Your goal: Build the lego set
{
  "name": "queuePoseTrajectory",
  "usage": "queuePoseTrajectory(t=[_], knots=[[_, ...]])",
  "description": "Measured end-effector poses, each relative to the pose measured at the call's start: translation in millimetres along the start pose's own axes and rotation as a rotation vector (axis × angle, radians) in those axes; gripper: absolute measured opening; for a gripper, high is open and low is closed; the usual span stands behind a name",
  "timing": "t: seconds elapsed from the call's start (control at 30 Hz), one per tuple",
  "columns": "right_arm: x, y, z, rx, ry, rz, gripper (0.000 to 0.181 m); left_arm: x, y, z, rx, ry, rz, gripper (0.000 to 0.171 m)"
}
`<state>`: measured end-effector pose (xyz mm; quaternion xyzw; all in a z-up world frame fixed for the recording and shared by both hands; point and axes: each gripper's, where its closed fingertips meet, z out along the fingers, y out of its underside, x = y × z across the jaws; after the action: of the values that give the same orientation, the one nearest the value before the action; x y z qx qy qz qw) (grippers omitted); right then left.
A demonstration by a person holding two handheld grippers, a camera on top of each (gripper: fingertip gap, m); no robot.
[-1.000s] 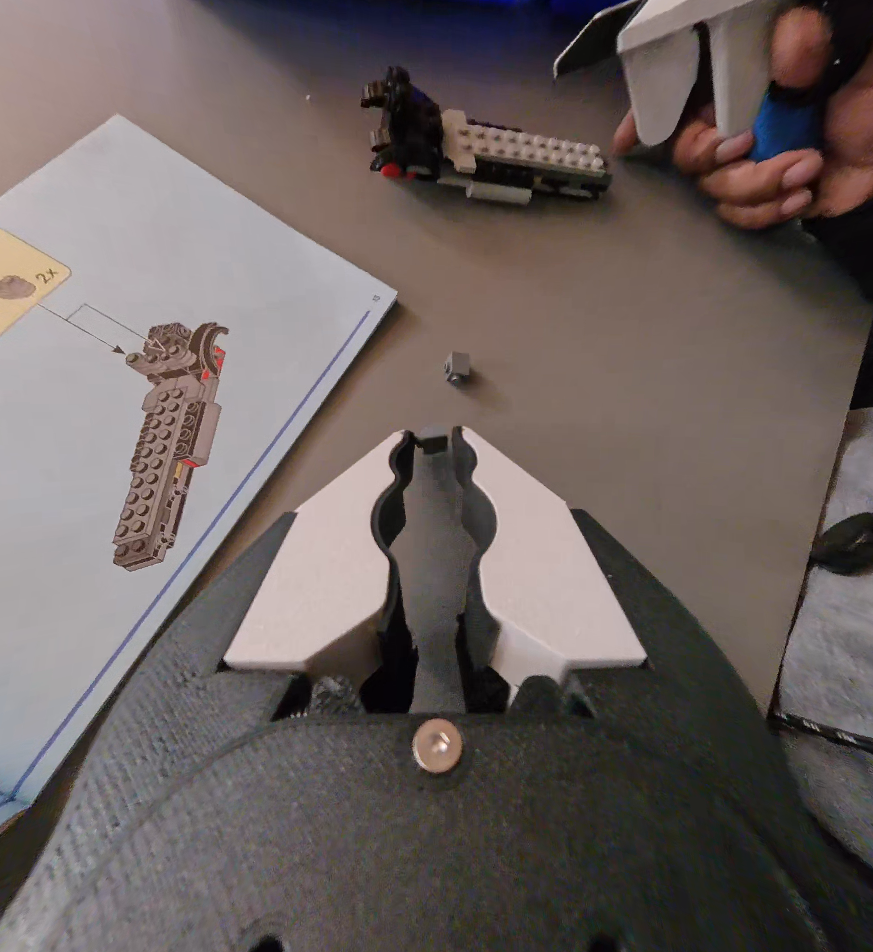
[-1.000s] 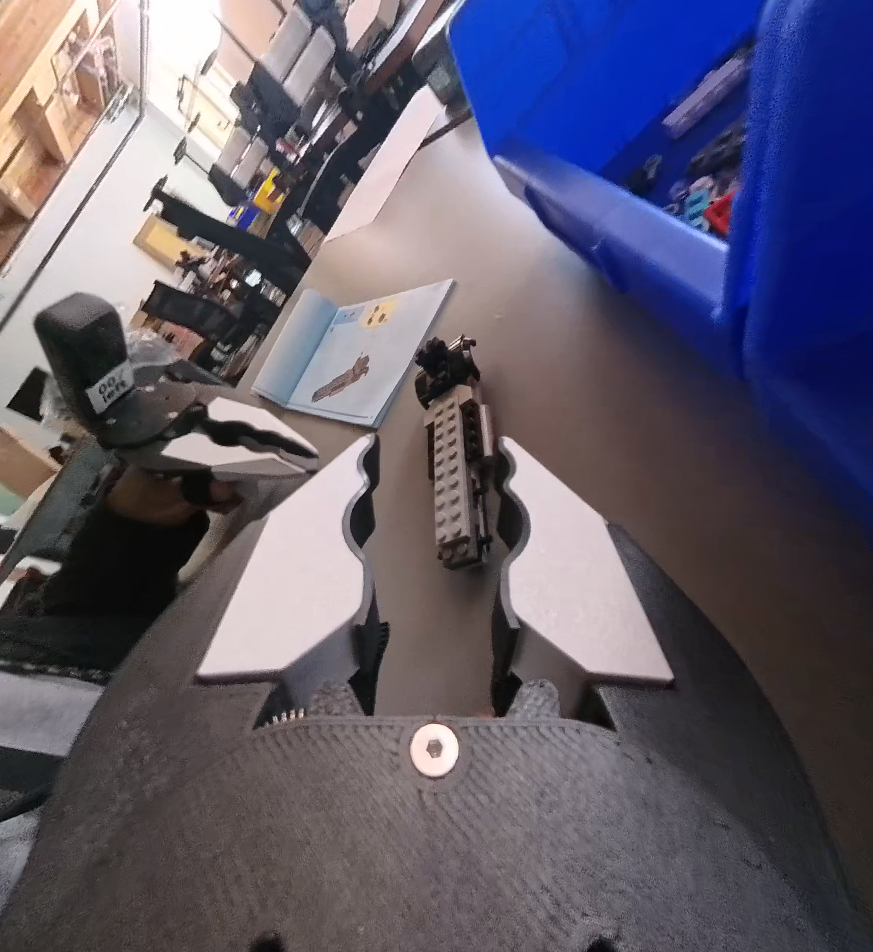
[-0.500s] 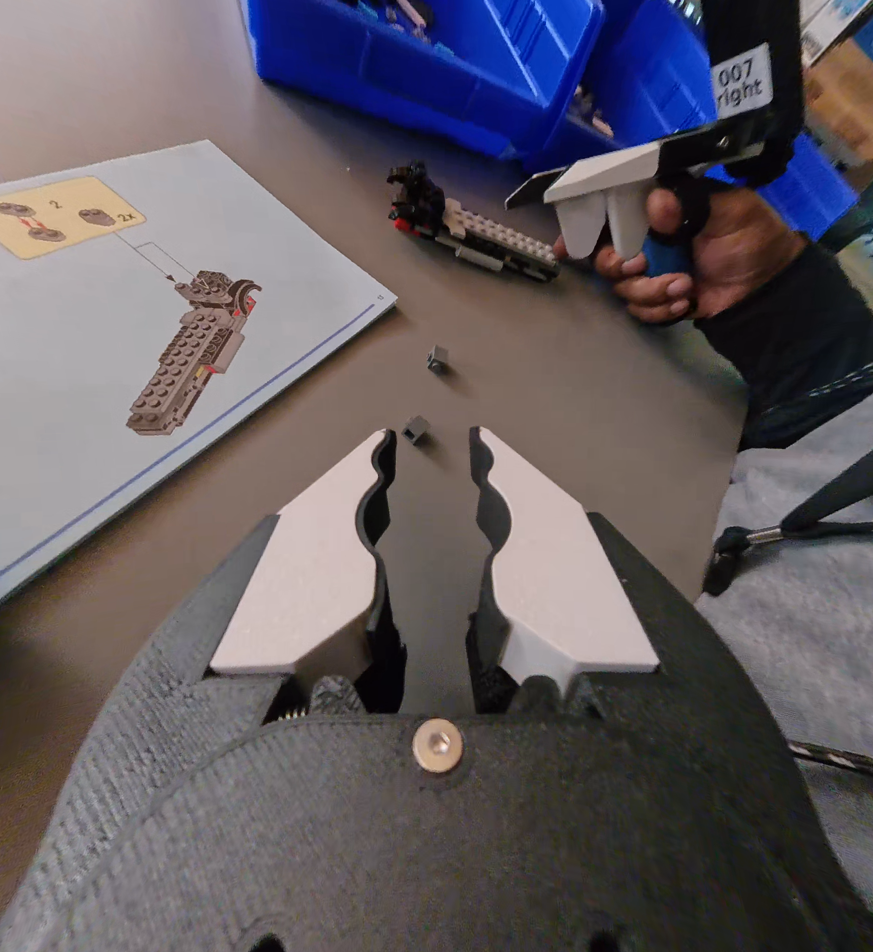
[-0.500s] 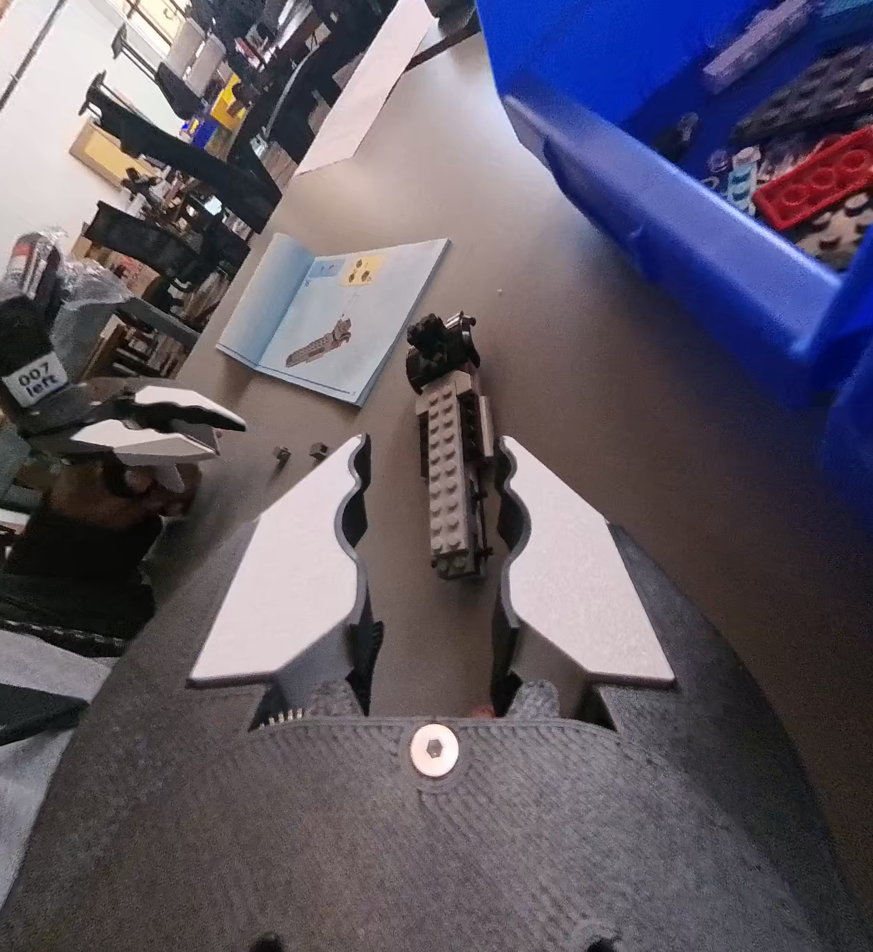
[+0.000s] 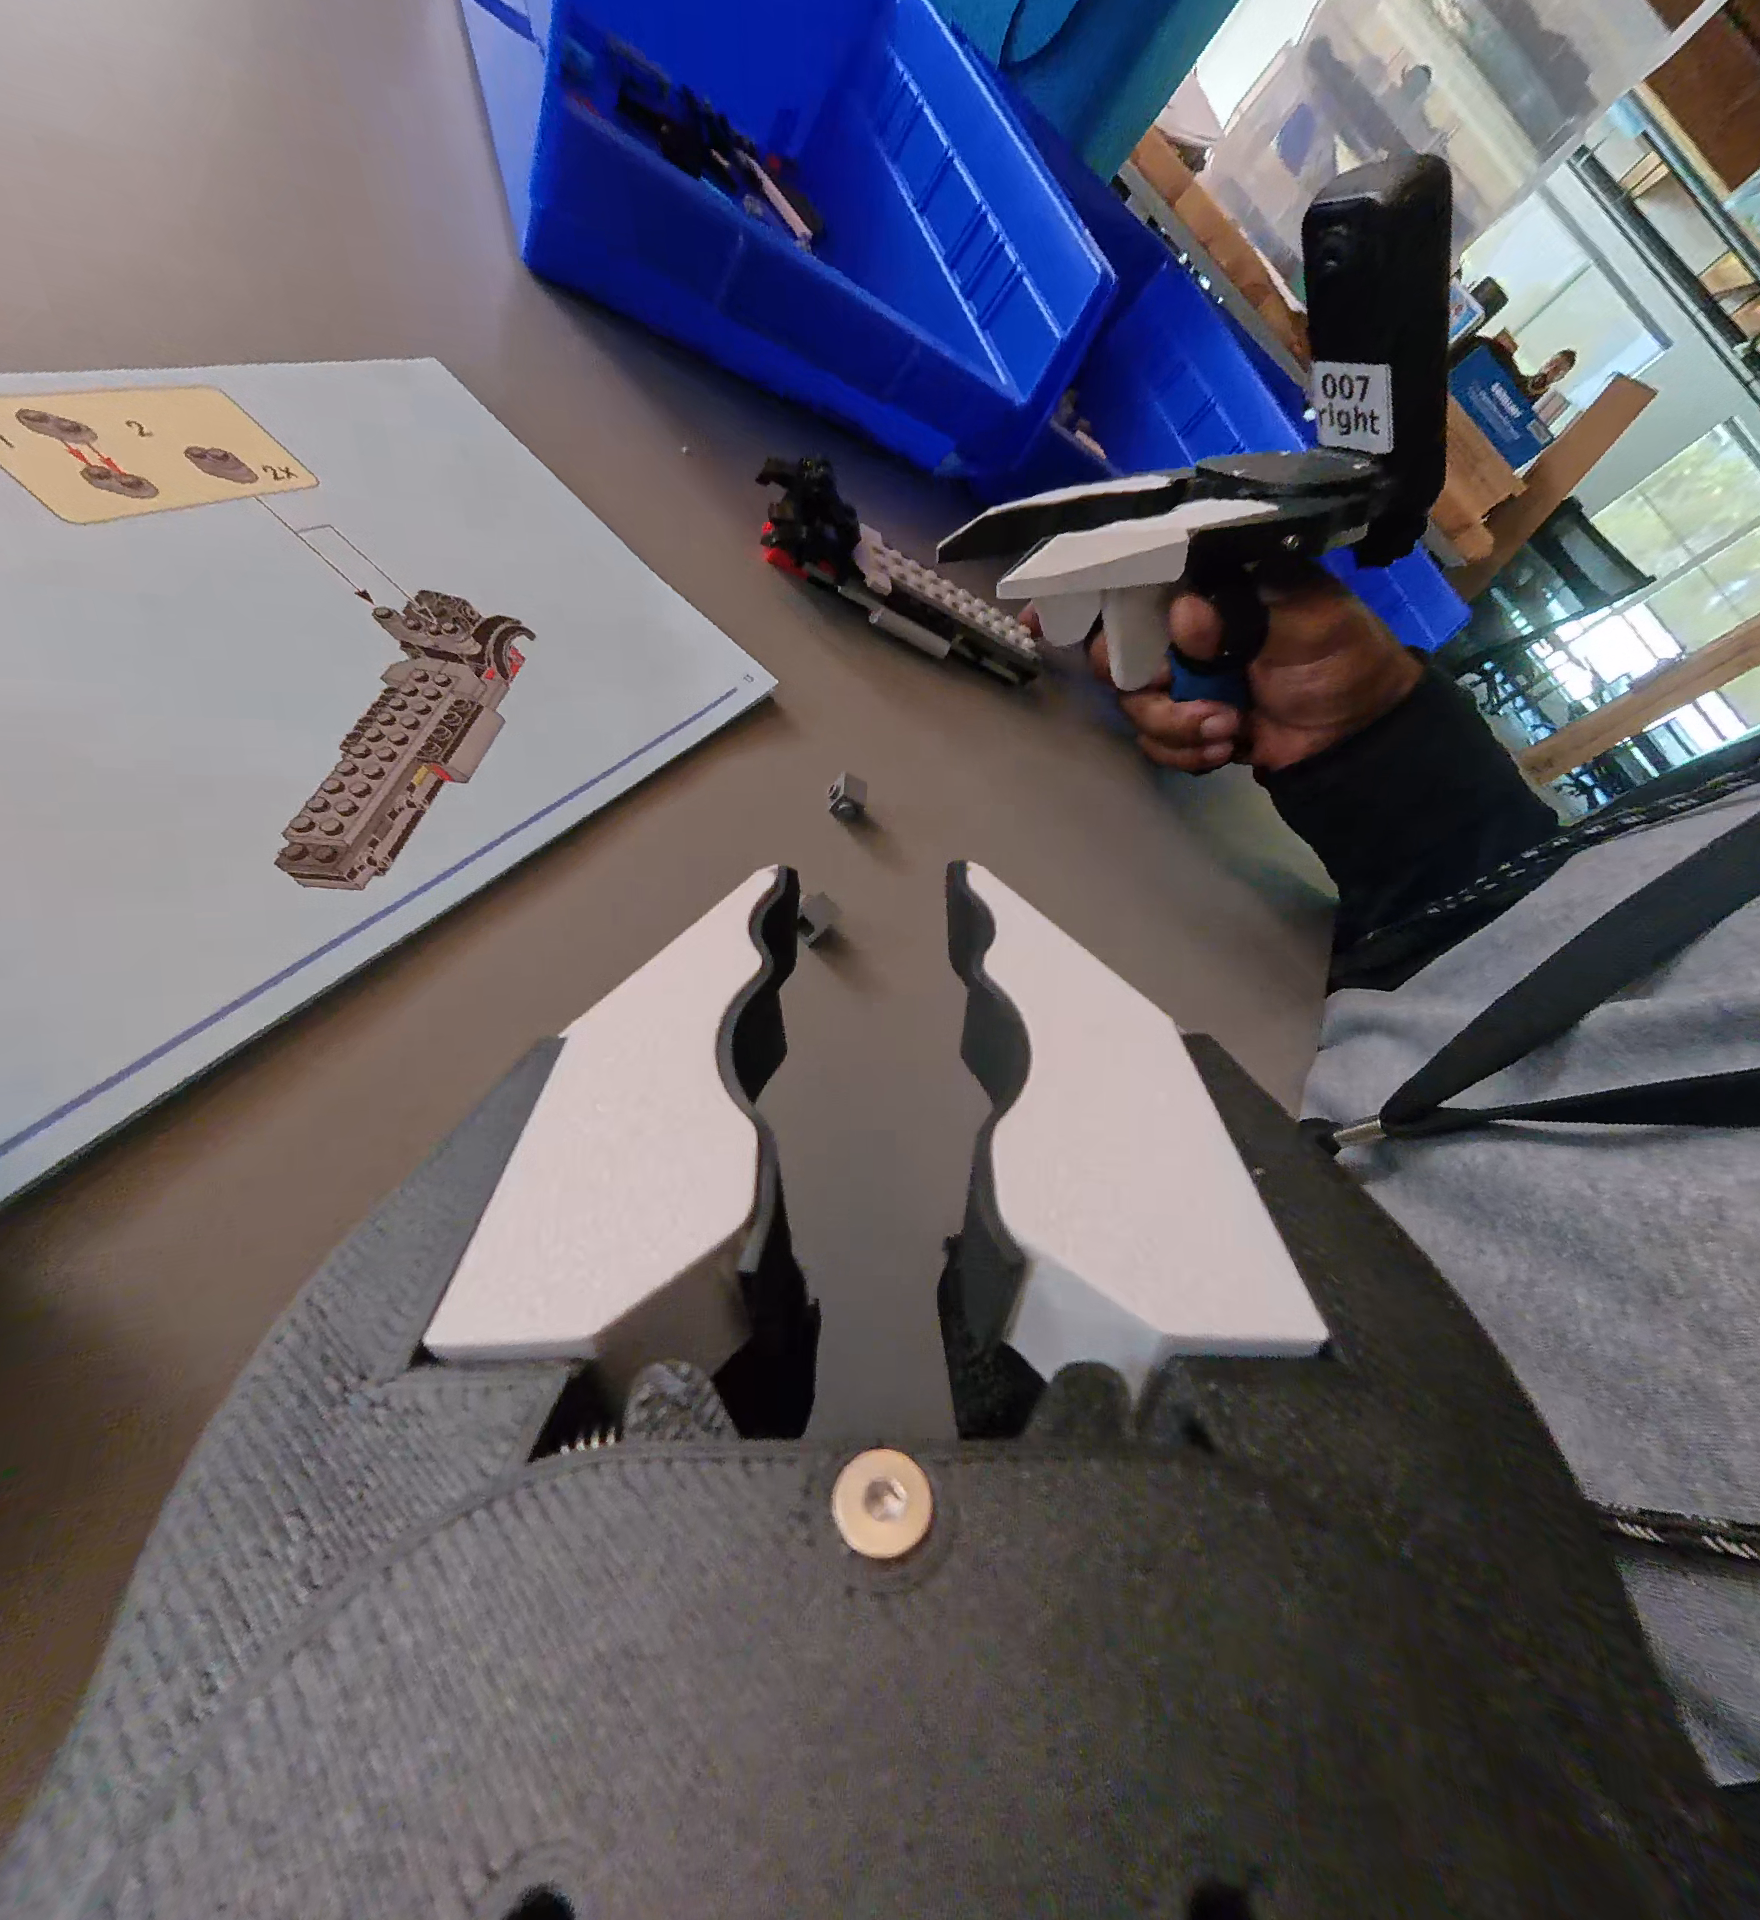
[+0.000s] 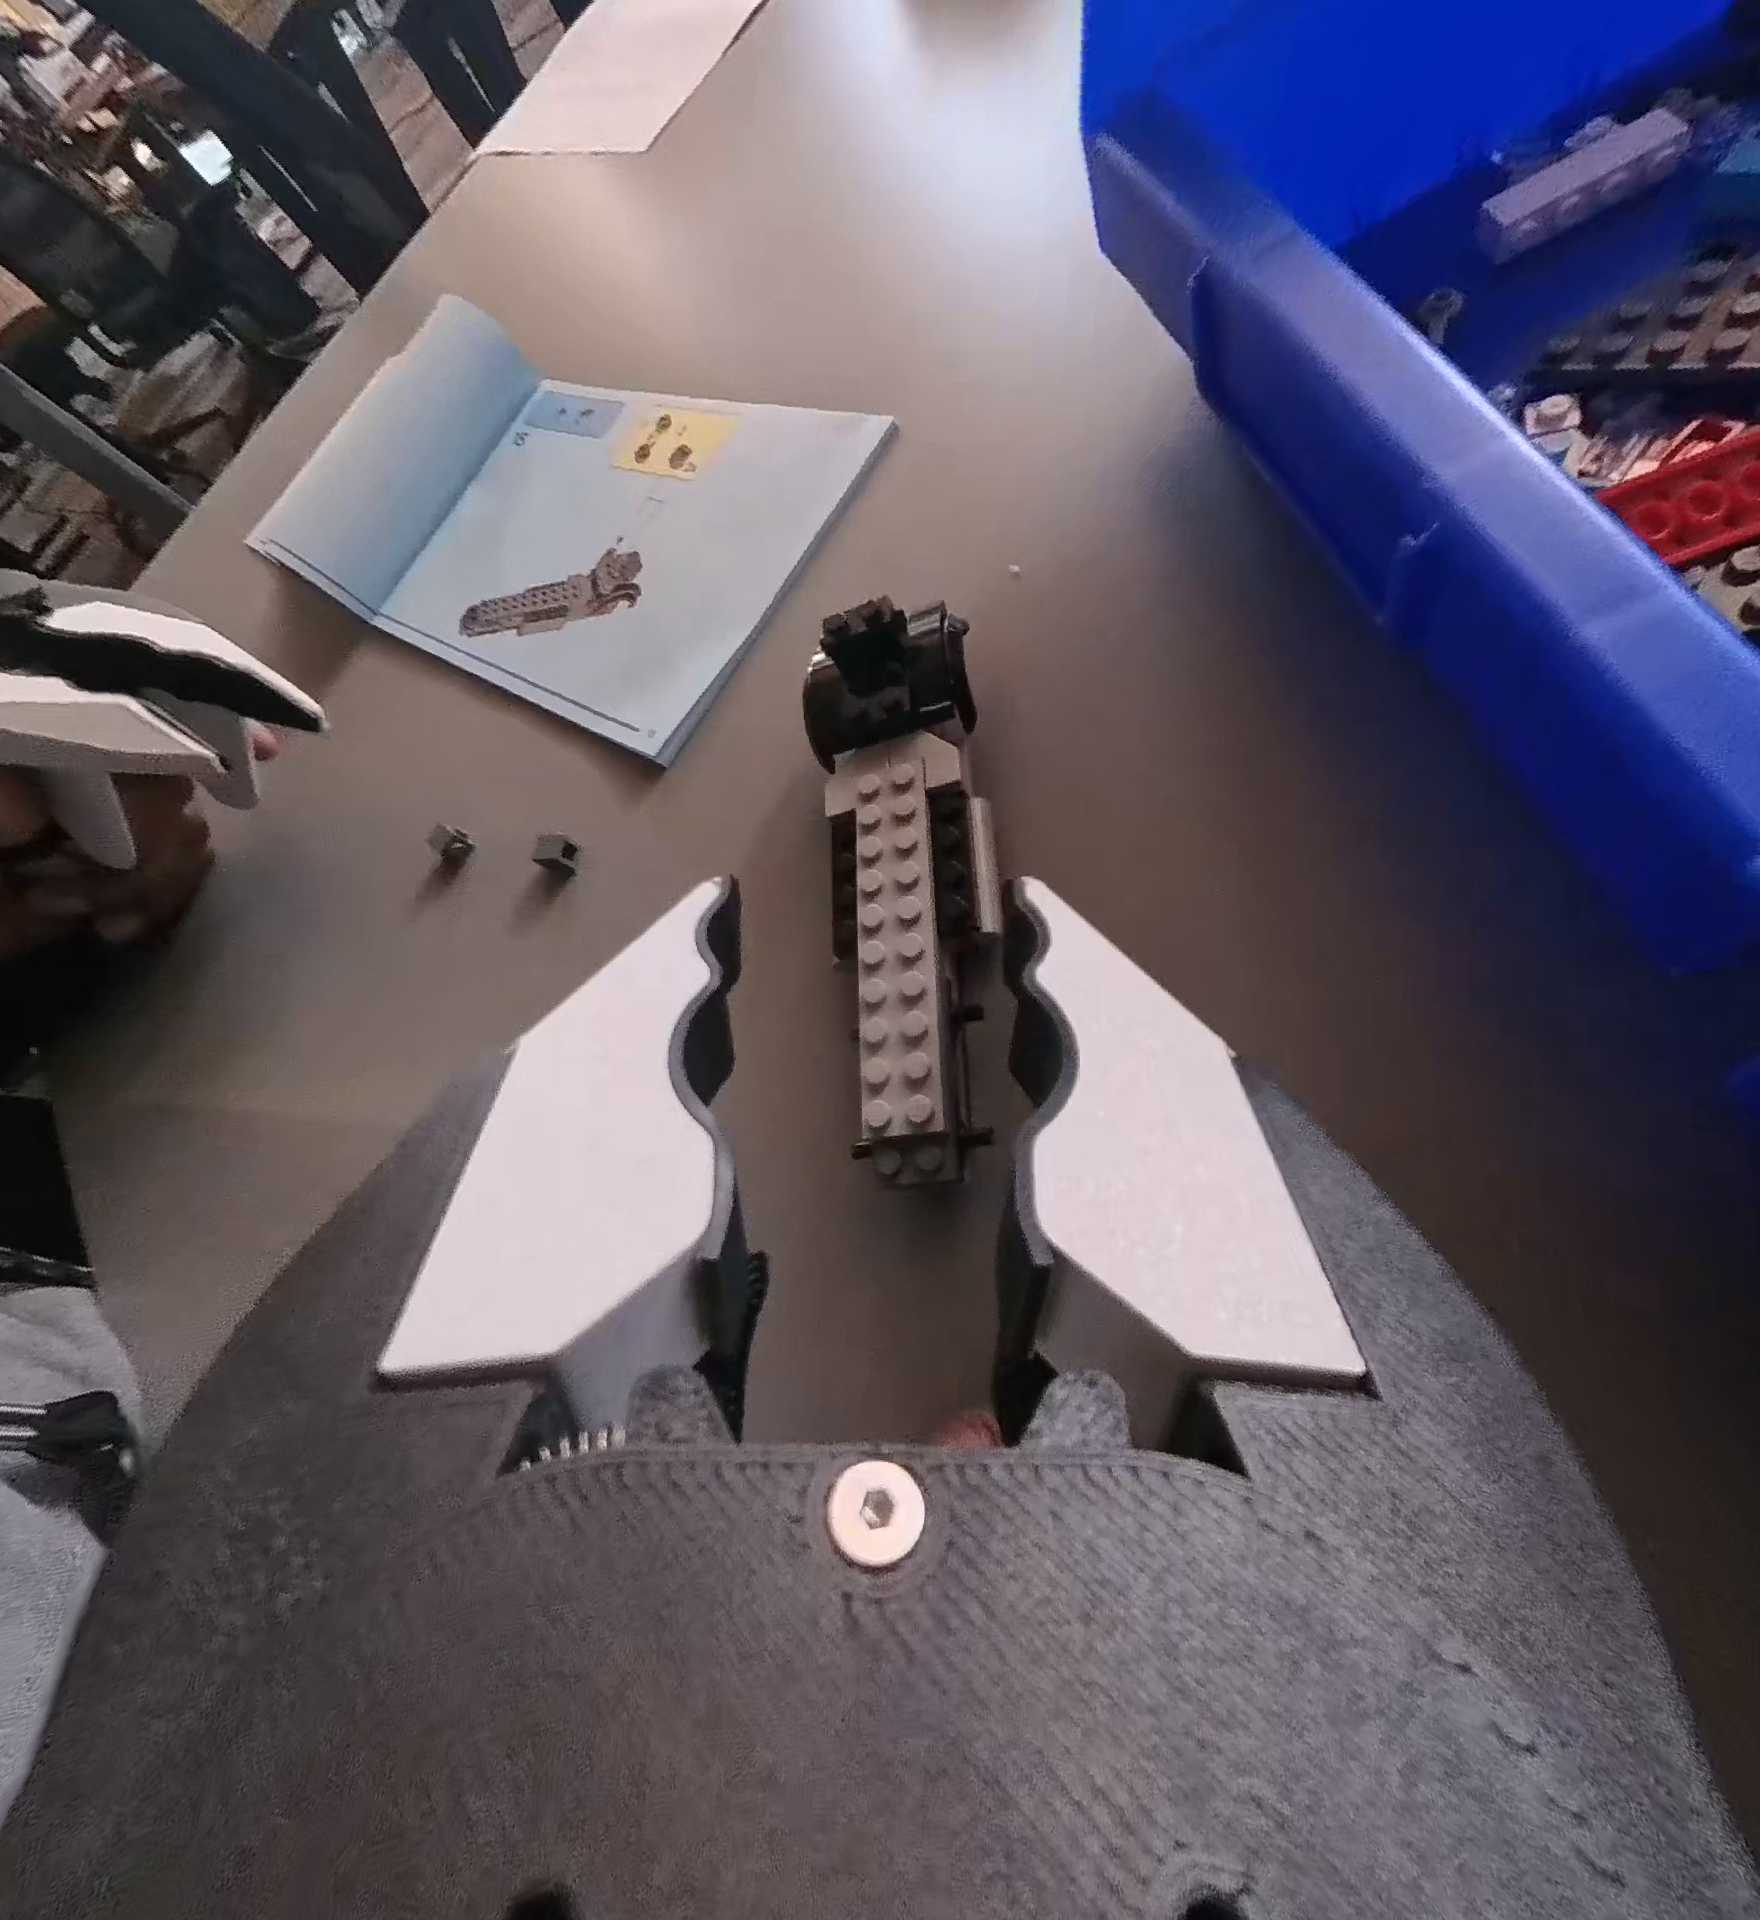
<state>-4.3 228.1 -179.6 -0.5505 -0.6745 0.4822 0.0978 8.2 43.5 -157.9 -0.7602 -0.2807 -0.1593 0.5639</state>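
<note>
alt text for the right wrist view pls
The open right gripper straddles a long grey and black lego model lying on a dark table. Two small grey bricks and an open instruction booklet lie left; a blue bin sits right.

free: bare table (image 6: 1219, 790) left of lego model (image 6: 902, 935) | obstacles: blue bin (image 6: 1478, 540) right; booklet (image 6: 585, 561) beyond

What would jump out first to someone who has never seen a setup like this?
Probably the long grey and black lego model lying on the dark table, framed by the open fingers of the right gripper. Next, the bright blue bin of loose bricks to its right, and the open instruction booklet farther back. Two tiny grey pieces lie loose just ahead of the open left gripper.
</note>
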Motion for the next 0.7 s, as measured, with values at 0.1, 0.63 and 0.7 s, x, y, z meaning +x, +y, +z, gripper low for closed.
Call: queuePoseTrajectory(t=[0.1, 0.63, 0.7], knots=[[1.5, 1.0, 0.1, -0.011, 0.014, -0.022, 0.053, 0.5, -3.4, -3.1, 0.028, 0.006, -0.003, 0.028], [-13.5, 19.1, 4.6, -0.103, 0.044, -0.106, 0.052, 3.9, -10.7, -10.5, 0.089, 0.047, -0.016, 0.028], [-19.9, 21.6, 5.9, -0.113, 0.023, -0.114, 0.052, 4.1, -10.8, -10.6, 0.090, 0.049, -0.017, 0.028]])
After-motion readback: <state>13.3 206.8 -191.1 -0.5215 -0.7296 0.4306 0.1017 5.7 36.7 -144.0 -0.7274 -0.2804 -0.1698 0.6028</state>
